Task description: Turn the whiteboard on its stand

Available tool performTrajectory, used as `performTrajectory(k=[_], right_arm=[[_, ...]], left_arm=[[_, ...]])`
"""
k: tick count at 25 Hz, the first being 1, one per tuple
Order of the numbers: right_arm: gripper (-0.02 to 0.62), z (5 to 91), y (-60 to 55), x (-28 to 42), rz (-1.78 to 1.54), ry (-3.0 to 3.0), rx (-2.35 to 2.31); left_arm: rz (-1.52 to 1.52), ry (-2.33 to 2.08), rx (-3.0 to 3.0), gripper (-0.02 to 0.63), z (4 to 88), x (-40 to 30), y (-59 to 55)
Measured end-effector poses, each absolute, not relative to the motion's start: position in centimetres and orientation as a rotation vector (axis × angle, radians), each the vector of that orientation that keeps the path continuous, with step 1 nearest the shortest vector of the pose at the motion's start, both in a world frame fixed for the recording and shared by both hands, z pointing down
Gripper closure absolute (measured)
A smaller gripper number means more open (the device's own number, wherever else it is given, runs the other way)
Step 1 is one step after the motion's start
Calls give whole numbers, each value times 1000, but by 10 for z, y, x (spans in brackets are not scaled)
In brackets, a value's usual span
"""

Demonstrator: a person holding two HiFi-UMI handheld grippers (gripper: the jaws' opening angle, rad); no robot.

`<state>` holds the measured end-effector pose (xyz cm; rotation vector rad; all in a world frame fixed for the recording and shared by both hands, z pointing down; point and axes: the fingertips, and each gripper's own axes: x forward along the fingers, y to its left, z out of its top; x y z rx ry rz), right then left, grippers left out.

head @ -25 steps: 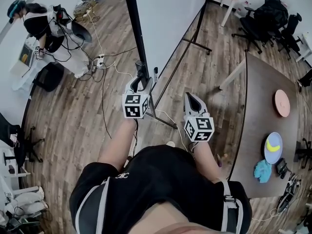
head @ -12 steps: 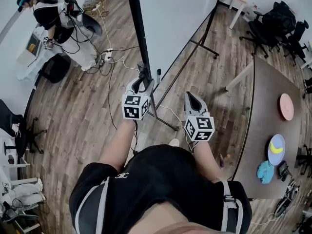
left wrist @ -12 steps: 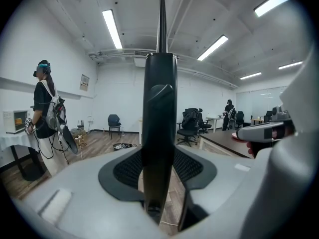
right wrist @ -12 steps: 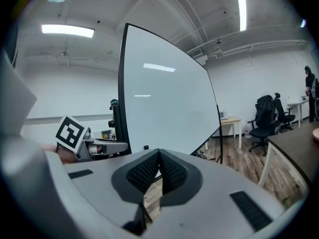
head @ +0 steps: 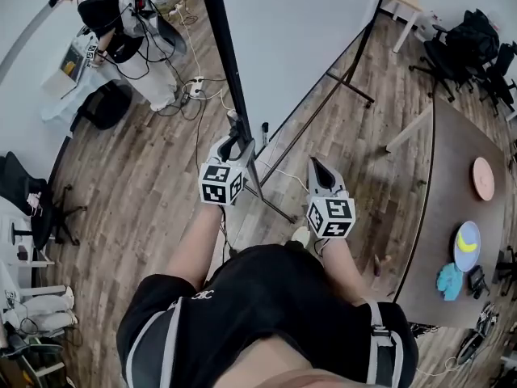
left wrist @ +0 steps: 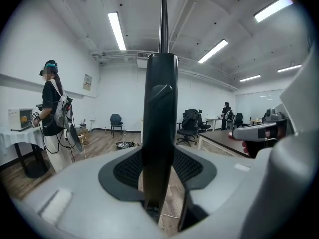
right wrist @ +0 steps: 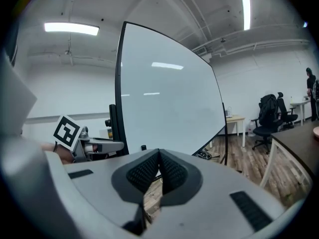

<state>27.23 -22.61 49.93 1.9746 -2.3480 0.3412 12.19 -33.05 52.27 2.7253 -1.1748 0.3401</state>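
Note:
The whiteboard (head: 299,39) stands tall on its black stand, its white face filling the upper middle of the head view. My left gripper (head: 234,133) is shut on the black upright frame post (head: 220,55) at the board's near edge. In the left gripper view that post (left wrist: 159,108) runs up between the jaws, and the pads press on both its sides. My right gripper (head: 316,163) hangs to the right of the post, shut and empty, clear of the board. The right gripper view looks across the white board (right wrist: 169,108) from just before it.
The stand's foot bar (head: 273,199) lies on the wood floor below my grippers. A person (head: 105,10) stands far left by cables and a power strip (head: 194,83). A dark table (head: 452,200) with plates is at right, with office chairs (head: 477,43) behind it.
Both grippers have travelled sideways with the post. In the head view the floor, the standing person and the board's far leg have slid rightward. The left grip holds; the right stays shut.

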Motion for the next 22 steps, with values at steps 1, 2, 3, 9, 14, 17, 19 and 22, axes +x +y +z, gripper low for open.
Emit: performTrajectory(k=[1, 2, 3, 9, 14, 17, 19, 22], right_arm=[[589, 499, -225, 262, 337, -2354, 1961], [589, 499, -224, 253, 336, -2359, 1952], [589, 499, -222, 246, 337, -2361, 1946], [589, 503, -213, 215, 349, -2355, 1942], [588, 502, -207, 188, 348, -2374, 1916], [589, 501, -209, 167, 344, -2401, 1876], [588, 500, -210, 152, 333, -2426, 1844], [589, 497, -210, 131, 316, -2457, 1812]], left_arm=[[335, -1176, 2725, 413, 523, 112, -328], [331, -1176, 2727, 413, 522, 102, -326], [329, -1174, 2729, 413, 522, 93, -324], [327, -1152, 2740, 413, 523, 50, -311], [341, -1133, 2749, 413, 521, 24, -299], [333, -1137, 2743, 413, 522, 6, -294], [327, -1150, 2738, 414, 522, -6, -290], [315, -1166, 2734, 416, 523, -26, -285]])
